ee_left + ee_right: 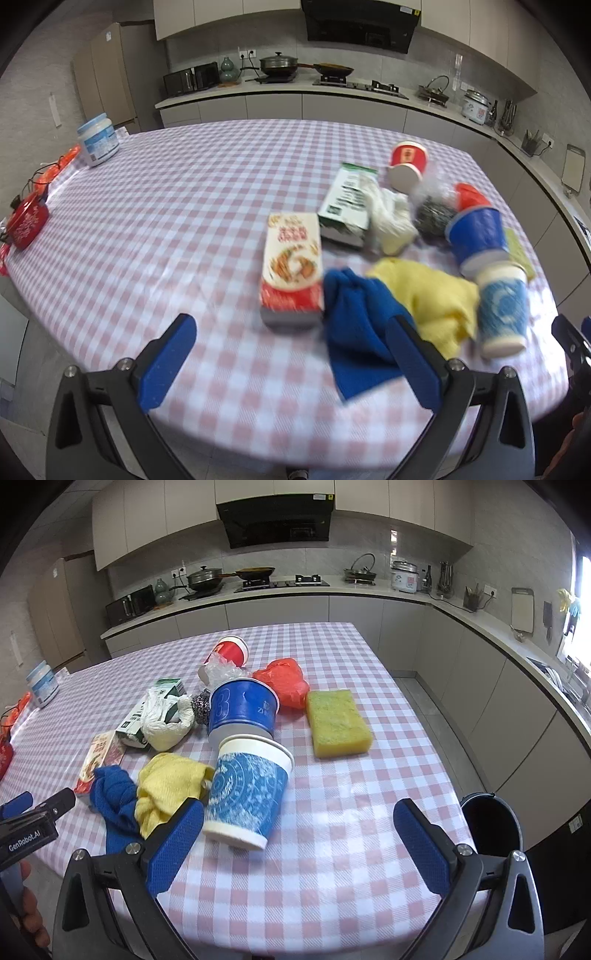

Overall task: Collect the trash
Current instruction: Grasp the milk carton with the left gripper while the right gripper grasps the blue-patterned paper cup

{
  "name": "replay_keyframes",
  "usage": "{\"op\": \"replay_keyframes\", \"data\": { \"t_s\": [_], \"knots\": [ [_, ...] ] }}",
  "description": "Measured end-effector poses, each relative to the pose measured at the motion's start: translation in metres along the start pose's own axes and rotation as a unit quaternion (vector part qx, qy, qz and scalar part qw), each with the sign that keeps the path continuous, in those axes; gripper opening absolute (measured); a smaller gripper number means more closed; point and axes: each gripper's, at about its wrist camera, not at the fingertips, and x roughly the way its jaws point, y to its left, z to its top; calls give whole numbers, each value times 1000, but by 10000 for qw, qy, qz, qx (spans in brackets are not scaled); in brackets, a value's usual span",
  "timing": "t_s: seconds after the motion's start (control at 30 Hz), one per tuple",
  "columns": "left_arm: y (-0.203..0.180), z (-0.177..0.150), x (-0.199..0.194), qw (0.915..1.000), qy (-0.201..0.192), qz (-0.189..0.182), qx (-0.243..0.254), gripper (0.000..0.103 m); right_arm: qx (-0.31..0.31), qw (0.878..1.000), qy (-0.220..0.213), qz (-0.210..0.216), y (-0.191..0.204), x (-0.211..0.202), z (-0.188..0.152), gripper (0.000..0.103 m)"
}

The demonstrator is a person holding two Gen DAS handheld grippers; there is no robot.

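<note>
While our right gripper point(295, 845) hangs with jaws spread wide and empty, the patterned blue cup point(245, 794) lies tipped just ahead, against its left finger. Our left gripper point(291, 358), equally open, faces the red carton point(291, 266) and the blue cloth point(358, 332). The black bin point(491, 827) waits off the table's right edge — a sideways nudge could roll that cup away, or we snag the cloth instead of trash.
</note>
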Motion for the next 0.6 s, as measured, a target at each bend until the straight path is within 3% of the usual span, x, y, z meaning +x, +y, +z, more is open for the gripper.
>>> {"op": "replay_keyframes", "data": {
  "t_s": [0.23, 0.6],
  "knots": [
    [10, 26, 34, 9999, 81, -126, 74, 103, 169, 9995, 137, -211, 16, 31, 11, 103],
    [11, 38, 65, 9991, 296, -283, 144, 103, 344, 9984, 289, -357, 22, 58, 16, 103]
  ]
}}
